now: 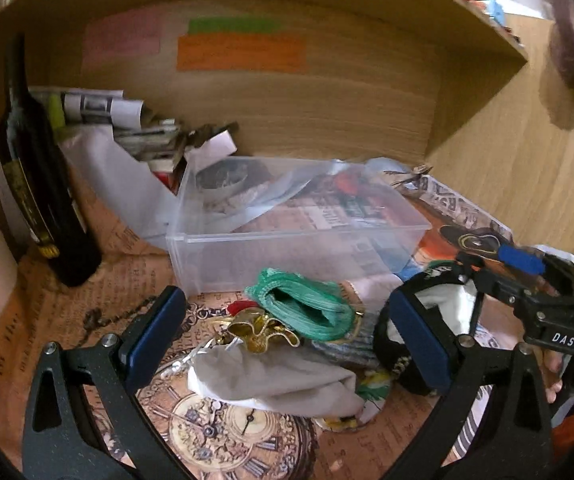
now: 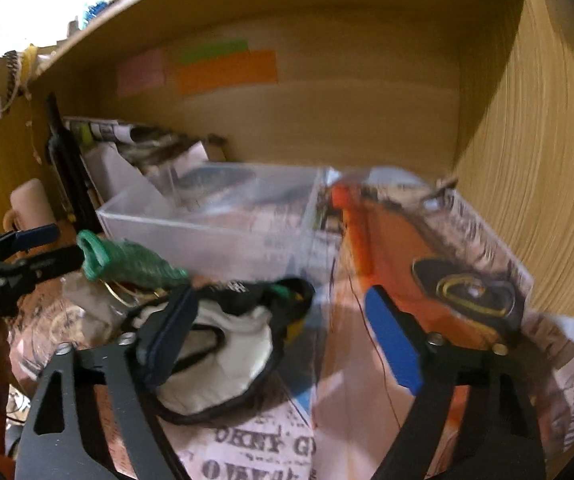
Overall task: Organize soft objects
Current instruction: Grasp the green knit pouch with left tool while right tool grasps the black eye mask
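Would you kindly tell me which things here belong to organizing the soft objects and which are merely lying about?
Job:
green cord bundle
grey cloth pouch
black-and-white cap
clear plastic bin

Lying about:
dark bottle
gold ornament
sticky notes
paper stack

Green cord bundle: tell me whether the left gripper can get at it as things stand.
Probably yes. The left gripper is open, and the green cord bundle lies just ahead between its fingers, on top of the pile with nothing over it; a gold ornament crowds its near edge.
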A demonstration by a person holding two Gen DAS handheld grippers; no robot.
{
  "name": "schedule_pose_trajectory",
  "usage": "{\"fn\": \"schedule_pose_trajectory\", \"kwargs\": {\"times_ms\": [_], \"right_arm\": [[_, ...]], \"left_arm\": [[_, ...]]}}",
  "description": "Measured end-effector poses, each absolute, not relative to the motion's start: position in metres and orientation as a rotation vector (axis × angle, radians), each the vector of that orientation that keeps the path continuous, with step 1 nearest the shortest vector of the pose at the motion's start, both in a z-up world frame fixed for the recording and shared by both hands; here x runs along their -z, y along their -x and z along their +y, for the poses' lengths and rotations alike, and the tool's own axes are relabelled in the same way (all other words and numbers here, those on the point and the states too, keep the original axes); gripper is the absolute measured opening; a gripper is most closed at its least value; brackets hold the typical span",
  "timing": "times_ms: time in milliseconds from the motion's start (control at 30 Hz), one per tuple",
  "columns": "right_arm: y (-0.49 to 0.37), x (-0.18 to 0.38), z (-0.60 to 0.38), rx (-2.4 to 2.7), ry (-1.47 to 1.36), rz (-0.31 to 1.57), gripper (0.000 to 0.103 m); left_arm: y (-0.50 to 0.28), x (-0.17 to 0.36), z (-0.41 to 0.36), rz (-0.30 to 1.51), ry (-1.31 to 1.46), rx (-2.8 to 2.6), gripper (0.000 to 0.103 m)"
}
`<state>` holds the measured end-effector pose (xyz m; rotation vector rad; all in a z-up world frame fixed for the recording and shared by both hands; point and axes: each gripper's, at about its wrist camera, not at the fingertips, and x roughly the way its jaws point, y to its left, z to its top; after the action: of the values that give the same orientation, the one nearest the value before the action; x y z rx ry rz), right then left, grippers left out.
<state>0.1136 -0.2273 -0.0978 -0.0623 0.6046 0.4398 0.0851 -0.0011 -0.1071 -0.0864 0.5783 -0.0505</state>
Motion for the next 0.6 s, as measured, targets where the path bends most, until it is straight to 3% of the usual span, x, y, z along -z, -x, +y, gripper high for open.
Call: {"fn": "schedule_pose_trajectory", "kwargs": {"times_ms": [67, 133, 267, 433, 467, 533, 600], "right_arm": [[-0.118, 0.104, -0.228, -0.448, 0.049, 0.629, 0.071], [-0.123, 0.108, -0.229, -0.461, 0.036, 0.651, 0.065], [-0.129, 0.114, -0.229, -0.496, 0.016, 0.683, 0.055], [-0.135, 0.123, -0.229, -0.559, -0.043, 0.742, 0.021], [-0.135, 0.123, -0.229, -0.564, -0.053, 0.744, 0.02], [-0.133, 0.121, -0.229, -0.558, -0.05, 0.729, 0.016], [-0.131, 0.117, -0.229, -0.557, -0.049, 0.711, 0.014]], "left_arm": [[-0.089, 0.109, 0.0, 0.588, 0.103, 0.047, 0.099], [-0.096, 0.113, 0.001, 0.605, 0.107, 0.051, 0.087], [-0.106, 0.12, 0.002, 0.639, 0.124, 0.056, 0.077], [-0.115, 0.126, 0.001, 0.678, 0.146, 0.101, 0.044], [-0.115, 0.126, 0.001, 0.68, 0.147, 0.108, 0.042], [-0.116, 0.125, 0.0, 0.676, 0.142, 0.113, 0.029], [-0.116, 0.123, -0.001, 0.672, 0.137, 0.12, 0.026]]}}
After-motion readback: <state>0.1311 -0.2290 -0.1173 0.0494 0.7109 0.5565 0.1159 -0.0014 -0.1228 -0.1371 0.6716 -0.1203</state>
